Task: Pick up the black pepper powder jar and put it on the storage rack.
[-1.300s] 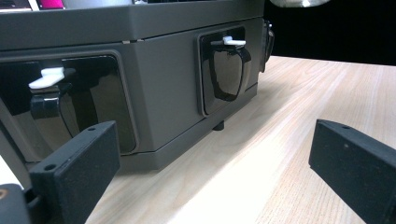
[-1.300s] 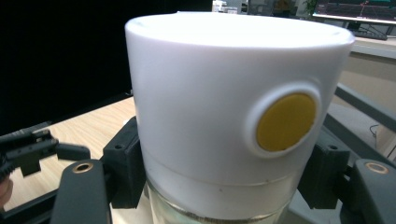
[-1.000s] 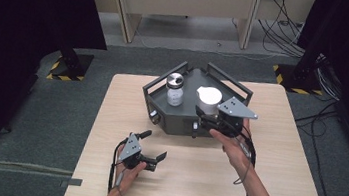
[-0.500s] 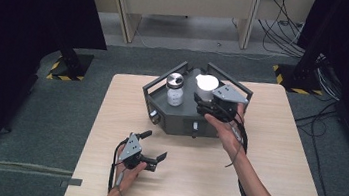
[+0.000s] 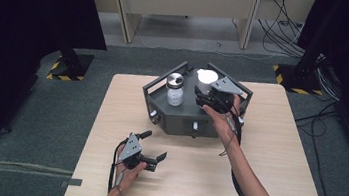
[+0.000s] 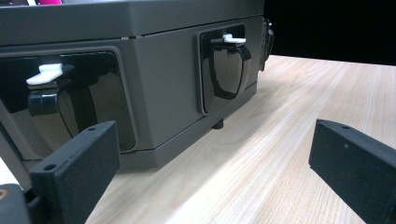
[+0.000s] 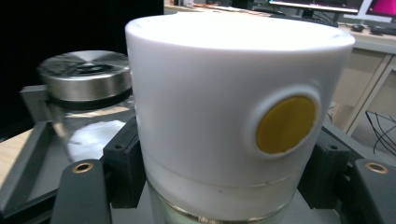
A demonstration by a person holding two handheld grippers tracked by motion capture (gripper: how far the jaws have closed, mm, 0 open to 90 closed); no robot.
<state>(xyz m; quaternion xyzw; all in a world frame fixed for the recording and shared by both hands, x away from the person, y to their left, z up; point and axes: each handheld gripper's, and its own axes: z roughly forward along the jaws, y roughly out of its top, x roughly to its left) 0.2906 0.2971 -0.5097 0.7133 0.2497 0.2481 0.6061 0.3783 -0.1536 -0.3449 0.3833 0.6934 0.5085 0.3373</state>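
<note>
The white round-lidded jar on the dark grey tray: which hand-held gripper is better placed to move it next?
Right: the right hand-held gripper already clamps the white round-lidded jar; the left hand-held gripper sits open on the table.

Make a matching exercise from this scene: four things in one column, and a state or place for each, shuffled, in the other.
Things:
1. white-capped jar
2. metal-lidded jar
3. left gripper
4. grey tray

States or places:
A. jaws open, low over the bare wooden table, nothing between them
B. stands free in the tray, untouched
C. clamped between the jaws of the right gripper
D. sits on the table and holds both jars

Pairs: 1-C, 2-B, 3-A, 4-D
</note>
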